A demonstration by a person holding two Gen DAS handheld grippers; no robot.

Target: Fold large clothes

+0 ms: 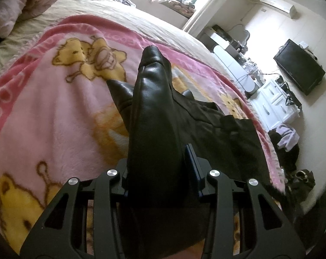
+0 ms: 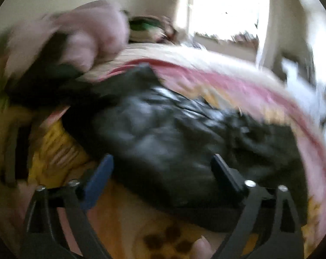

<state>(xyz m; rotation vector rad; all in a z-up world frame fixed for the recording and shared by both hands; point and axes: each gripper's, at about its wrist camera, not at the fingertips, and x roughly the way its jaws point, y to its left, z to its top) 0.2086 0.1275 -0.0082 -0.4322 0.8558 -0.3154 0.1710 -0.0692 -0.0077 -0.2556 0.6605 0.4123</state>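
Left wrist view: left gripper (image 1: 160, 166) pinching a black leather garment (image 1: 154, 112).
Right gripper (image 2: 163, 168) spread wide over it, gripping nothing, on the pink blanket (image 1: 54, 112).

Each hand-held gripper (image 1: 160, 172) (image 2: 163, 172) has black cut-out linkage arms, round silver screws and blue finger pads.

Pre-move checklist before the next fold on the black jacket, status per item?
1. Left gripper clamped on the jacket: ok.
2. Right gripper released: ok, fingers wide apart, nothing pinched.
3. Jacket on the blanket, not off the bed: ok.
4. Jacket lying flat: not ok, the held part is lifted and bunched.
5. Right view sharp enough to aim a grasp: not ok, blurred.
6. Sleeve positions: cannot tell.
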